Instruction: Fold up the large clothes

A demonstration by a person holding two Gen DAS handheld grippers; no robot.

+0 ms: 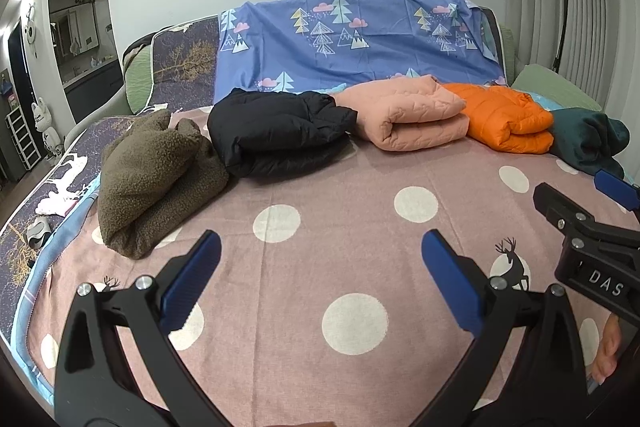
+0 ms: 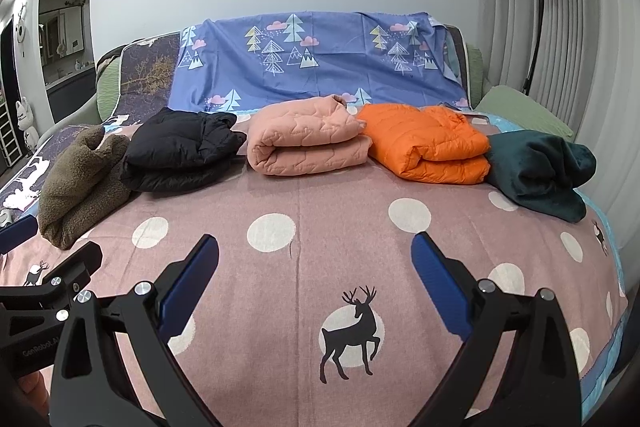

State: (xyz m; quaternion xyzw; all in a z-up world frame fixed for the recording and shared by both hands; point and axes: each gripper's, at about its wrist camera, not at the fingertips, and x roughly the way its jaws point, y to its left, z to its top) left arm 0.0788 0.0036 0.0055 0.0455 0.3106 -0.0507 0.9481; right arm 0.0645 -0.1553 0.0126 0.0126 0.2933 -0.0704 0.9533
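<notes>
1. Both sets of jaws are wide open and hold nothing. The left gripper (image 1: 320, 275) and the right gripper (image 2: 314, 279) hang side by side over the near part of the bed, and their blue pads (image 1: 192, 279) touch no cloth.
2. Five big pieces of clothing sit in a row across the far side of the pink dotted bedspread (image 2: 300, 227). All five look folded already.
3. From left to right they are a brown fleece jacket (image 1: 156, 179), a black puffer jacket (image 1: 276, 131), a pink quilted coat (image 1: 404, 111), an orange puffer jacket (image 1: 504, 119) and a dark green plush garment (image 2: 540, 171).
4. Each one touches or nearly touches the one beside it. They are all well apart from the grippers.
5. I think all of them are soft and floppy. They are bulky but probably light.
6. The two puffer jackets look smooth and shiny, so they may slip. They may also puff back open.
7. The fleece and the plush look fuzzy, so they should grip well.
8. A good place to pinch is a thick folded edge or a hem, one gripper at each end, so the fold does not flop open.
9. No unfolded clothing shows on the bed, so the folding looks nearly done or done.
</notes>
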